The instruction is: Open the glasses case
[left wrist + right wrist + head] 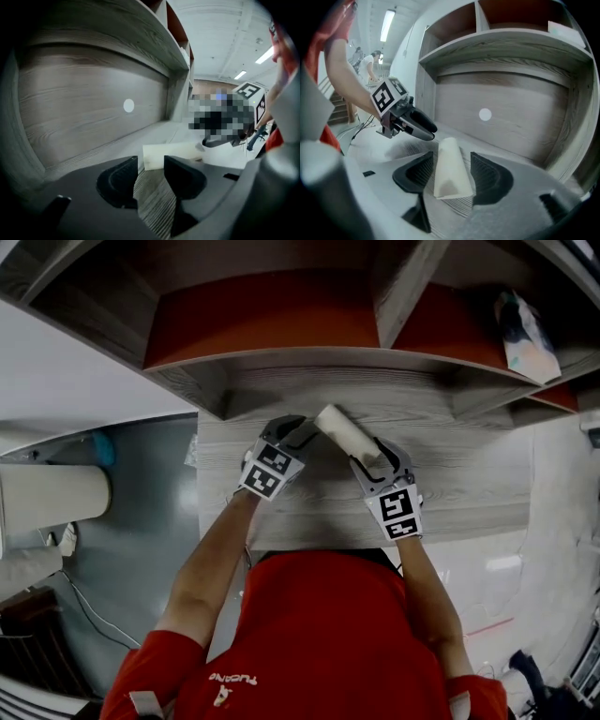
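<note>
A cream, closed glasses case (347,434) lies slantwise on the grey wood desk (469,484) under the shelf. My right gripper (373,461) straddles its near end. In the right gripper view the case (450,164) lies between the ribbed jaws of that gripper (450,174); the jaws stand apart and it rests on the desk. My left gripper (302,434) is at the case's other end. In its own view the left gripper (150,171) is open, with the case's end (171,154) just beyond its tips and nothing between them.
A wooden shelf unit (309,367) with red back panels overhangs the desk. A printed packet (525,334) lies on the shelf at upper right. The back panel carries a white round dot (485,114). A white roll (52,498) sits off the desk at left.
</note>
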A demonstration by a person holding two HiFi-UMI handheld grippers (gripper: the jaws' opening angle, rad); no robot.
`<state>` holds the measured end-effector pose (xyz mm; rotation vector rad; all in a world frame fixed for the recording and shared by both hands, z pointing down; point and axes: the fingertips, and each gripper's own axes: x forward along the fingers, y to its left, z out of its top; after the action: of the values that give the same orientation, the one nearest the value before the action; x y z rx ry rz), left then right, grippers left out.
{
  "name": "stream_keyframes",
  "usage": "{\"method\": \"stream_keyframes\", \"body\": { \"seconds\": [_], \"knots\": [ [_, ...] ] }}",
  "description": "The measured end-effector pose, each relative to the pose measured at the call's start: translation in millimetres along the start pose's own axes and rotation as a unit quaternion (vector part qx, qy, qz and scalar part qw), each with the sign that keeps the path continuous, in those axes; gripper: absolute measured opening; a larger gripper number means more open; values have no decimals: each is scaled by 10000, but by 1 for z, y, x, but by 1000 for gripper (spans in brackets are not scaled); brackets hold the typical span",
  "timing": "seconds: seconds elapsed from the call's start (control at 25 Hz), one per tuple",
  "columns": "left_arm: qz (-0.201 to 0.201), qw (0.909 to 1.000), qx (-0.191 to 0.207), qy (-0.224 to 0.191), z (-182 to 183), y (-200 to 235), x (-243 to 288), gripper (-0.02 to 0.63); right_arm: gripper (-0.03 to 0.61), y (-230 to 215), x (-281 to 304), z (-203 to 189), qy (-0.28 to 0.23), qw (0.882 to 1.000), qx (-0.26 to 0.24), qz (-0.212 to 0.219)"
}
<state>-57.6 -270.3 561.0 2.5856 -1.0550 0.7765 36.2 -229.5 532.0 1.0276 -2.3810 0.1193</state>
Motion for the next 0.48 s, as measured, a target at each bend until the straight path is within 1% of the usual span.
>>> {"method": "stream_keyframes", "body": {
  "seconds": [0.24,0.36,0.48],
  "knots": [
    [-365,9982,4,476,-20,-2,21,156,298,1,14,-26,527,9985,-132,76],
    [-397,9974,25,597,-22,-1,26,156,313,2,19,-38,821,9962,-240,138],
    [-426,9967,-11,692,-23,0,28,156,316,3,24,-44,969,9945,-345,204]
  ]
}}
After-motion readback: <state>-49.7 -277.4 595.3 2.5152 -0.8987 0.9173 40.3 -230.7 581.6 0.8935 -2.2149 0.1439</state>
